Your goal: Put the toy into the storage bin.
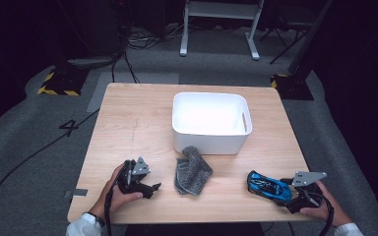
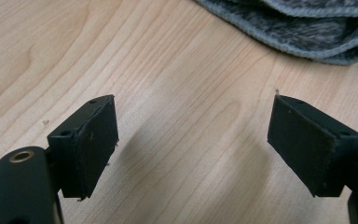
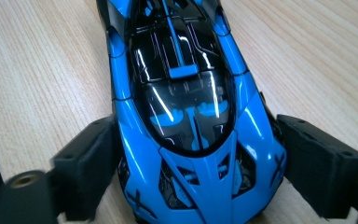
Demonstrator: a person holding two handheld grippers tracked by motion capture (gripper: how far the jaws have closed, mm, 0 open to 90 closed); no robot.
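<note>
**Toy car between slack tongs, cloth not yet gripped**

The main risk sits at the lower right of the high view. The right tongs straddle the blue toy car, which rests on the desk near its front edge. In the right gripper view the car lies between the two black pads, close on both sides, but I judge them not to be pressing, so the jaws stand apart around it rather than clamped. The car is glossy, rounded and on wheels. If the tongs lift before closing firmly, it would likely stay behind or slip out. If they close off-centre on the sloping bodywork, it could squirt forward and roll toward the desk's edge.

The second risk lies lower centre. The grey cloth is crumpled just in front of the white bin. The left tongs are wide apart and empty, low over bare wood, with the cloth at the top of the left gripper view, ahead of the jaws. A close from here would catch nothing, and a shallow bite on a fold could let the soft cloth drag loose.

Both hands come in from the bottom of the high view. The left hand holds its tool pointing right toward the cloth, tilted down. The right hand holds its tool pointing left, nearly level with the desk.
</note>
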